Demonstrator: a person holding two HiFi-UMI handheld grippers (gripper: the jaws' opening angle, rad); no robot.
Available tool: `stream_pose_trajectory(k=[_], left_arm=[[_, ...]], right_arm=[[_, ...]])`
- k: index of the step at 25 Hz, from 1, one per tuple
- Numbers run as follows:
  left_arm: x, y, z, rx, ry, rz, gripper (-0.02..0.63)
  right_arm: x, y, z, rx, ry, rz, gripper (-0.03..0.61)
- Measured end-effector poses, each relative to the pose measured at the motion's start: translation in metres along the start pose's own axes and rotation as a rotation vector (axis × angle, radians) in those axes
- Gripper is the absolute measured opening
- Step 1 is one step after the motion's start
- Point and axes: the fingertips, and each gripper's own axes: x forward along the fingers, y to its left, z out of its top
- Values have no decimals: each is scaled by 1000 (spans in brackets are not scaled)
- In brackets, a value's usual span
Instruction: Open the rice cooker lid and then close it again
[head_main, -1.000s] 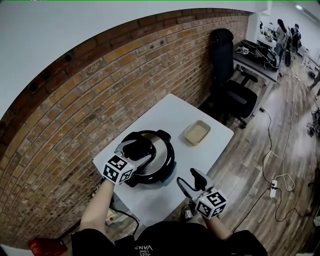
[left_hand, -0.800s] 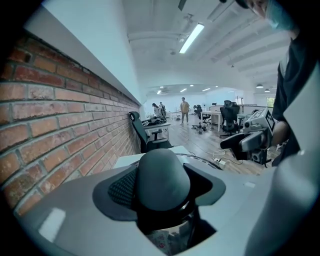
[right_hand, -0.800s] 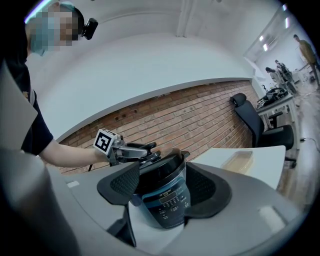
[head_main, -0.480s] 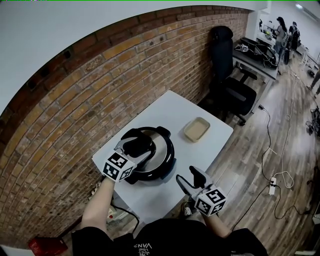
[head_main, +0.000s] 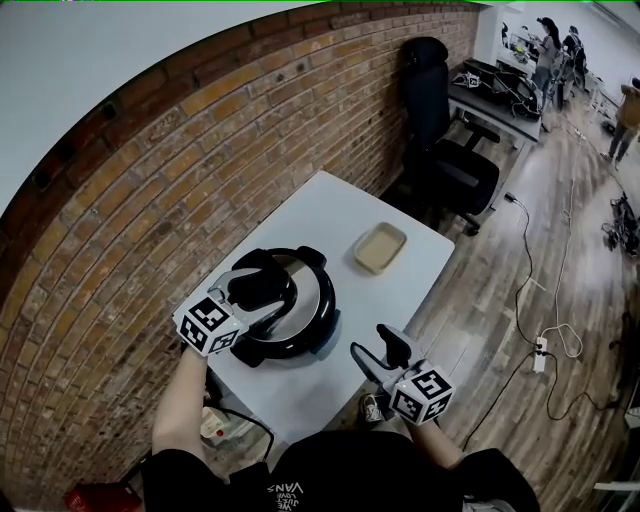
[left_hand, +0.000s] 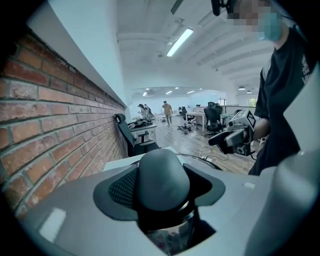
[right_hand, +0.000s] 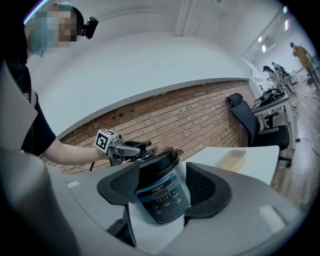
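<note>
A black rice cooker with a silver lid stands on the white table, its lid down. My left gripper reaches over the lid from the left. Its jaws are closed on the dark lid handle. In the left gripper view the handle fills the gap between the pads of the left gripper. My right gripper hovers off the table's near edge, open and empty. In the right gripper view, the right gripper frames the cooker from a distance.
A shallow beige tray lies on the table beyond the cooker. A brick wall runs along the table's left side. A black office chair and a desk stand behind. Cables and a power strip lie on the wooden floor at right.
The left gripper's jaws have drawn in onto the lid handle and the gripper has rolled slightly. The right gripper has hardly moved. The head camera has shifted a little.
</note>
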Motion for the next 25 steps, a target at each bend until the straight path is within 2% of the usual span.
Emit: stream_pose_trajectory(k=[4,7,11,18,25], left_arm=[[0,-1,1,22,-9,-32,285],[-1,-1,3,34,-14,-98,284],[-8,4,11,-5,-56,-145,284],[-31,17,27,17,-110,-91,283],[-64,19,54,-8,-220,-34,284]], right_arm=[[0,-2,3,-8,-1,-6,282],[1,-2,4,-12,1,-12,282],[2,3,1,-18,6,-25,282],[-2,12,4,-33,-1,-47,282],[-2,31,4,-39,-25,-54,282]])
